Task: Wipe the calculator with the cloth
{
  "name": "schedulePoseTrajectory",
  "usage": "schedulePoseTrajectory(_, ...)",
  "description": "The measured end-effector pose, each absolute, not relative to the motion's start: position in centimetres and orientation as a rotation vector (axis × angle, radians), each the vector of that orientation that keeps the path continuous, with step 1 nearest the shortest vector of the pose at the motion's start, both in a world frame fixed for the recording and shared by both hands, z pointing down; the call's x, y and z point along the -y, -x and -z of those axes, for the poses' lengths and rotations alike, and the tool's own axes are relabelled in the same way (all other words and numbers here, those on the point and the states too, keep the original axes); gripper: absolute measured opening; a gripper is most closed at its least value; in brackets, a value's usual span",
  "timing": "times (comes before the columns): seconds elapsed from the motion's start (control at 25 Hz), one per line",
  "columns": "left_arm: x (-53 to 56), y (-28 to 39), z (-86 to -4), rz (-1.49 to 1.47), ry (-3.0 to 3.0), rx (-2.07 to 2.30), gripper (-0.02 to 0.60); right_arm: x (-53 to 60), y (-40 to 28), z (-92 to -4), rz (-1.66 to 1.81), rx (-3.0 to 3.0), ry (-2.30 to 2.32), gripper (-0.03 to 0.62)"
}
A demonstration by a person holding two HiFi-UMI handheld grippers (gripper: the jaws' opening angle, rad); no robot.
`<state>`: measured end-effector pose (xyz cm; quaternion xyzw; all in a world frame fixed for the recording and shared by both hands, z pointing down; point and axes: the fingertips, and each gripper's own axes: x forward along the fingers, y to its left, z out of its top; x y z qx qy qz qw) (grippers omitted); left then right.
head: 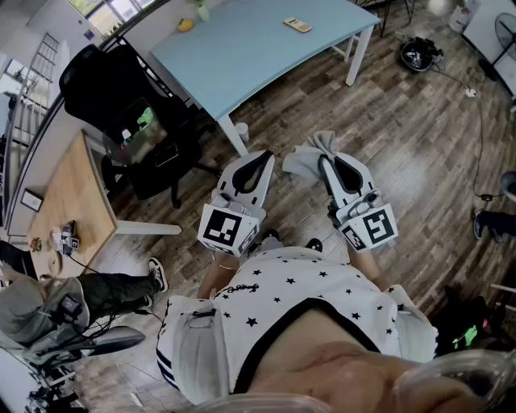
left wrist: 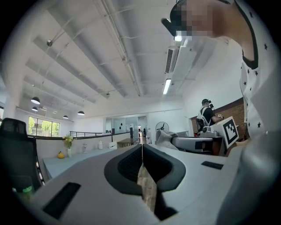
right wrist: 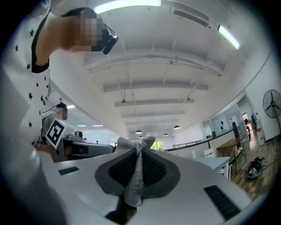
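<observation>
The right hand-held gripper point(right wrist: 137, 148) has its 2 jaws closed on the grey knitted cloth point(right wrist: 135, 178). The cloth runs down between the dark pads, and a bunched end sticks out past the tips. In the head view this hand-held gripper point(head: 326, 160) is held near the person's chest, with the cloth point(head: 309, 158) fanning out at its front.

Just beside it, the left hand-held gripper point(head: 261, 159) points the same way. Its own view shows the jaws pressed together at the tips with nothing between them point(left wrist: 142, 148).

Both are above the wooden floor point(head: 395, 129), well apart from the light-blue desk point(head: 242, 56). The calculator point(head: 297, 25) lies flat on the far part of that desk, with a yellow object point(head: 185, 25) near the desk's far left edge. A black office chair point(head: 113, 97) stands left of the desk.
</observation>
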<state>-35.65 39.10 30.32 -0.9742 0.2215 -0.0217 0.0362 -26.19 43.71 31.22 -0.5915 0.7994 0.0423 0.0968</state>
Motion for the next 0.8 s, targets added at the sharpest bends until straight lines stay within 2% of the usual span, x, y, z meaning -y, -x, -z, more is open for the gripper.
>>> schedulePoseTrajectory(0.44, -41.2, 32.0, -30.2, 0.044, 3.007, -0.669, 0.031, -46.5, 22.5, -31.3, -0.097, -2.3, 1.76, 0.031)
schedulePoseTrajectory(0.8, -43.5, 26.9, -30.6, 0.059, 3.033, -0.602, 0.031, -50.0, 18.6, -31.2, -0.27, -2.311, 1.858, 0.031)
